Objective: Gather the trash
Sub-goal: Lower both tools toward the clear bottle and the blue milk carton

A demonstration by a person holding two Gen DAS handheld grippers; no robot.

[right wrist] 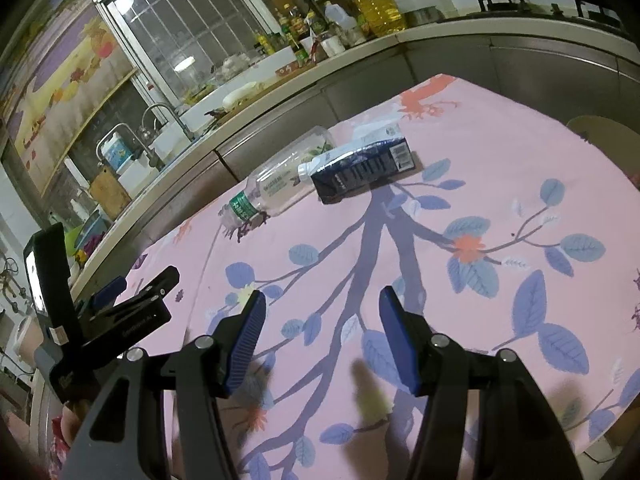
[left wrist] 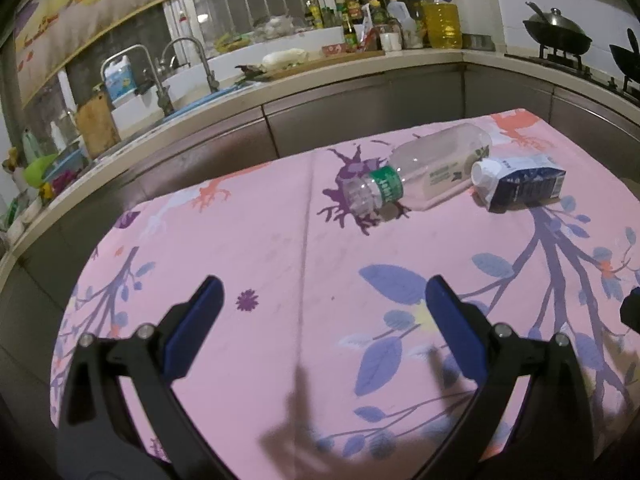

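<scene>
A clear plastic bottle [left wrist: 420,176] with a green neck label lies on its side on the pink flowered tablecloth [left wrist: 280,264]. Beside it on the right lies a dark blue and white drink carton [left wrist: 520,184]. The right wrist view shows the same bottle [right wrist: 280,188] and carton [right wrist: 360,168] at the far side of the cloth [right wrist: 480,200]. My left gripper [left wrist: 324,284] stands open above the cloth, well short of the bottle, with nothing between its blue pads. My right gripper [right wrist: 322,296] is open too and holds nothing. The left gripper [right wrist: 120,292] also shows at that view's left edge.
A kitchen counter [left wrist: 360,60] runs behind the table, with a sink and taps [left wrist: 180,80], several bottles and a big oil jug [left wrist: 440,20]. Woks sit on a stove [left wrist: 560,36] at the back right. A chair back [right wrist: 608,136] shows past the table's right edge.
</scene>
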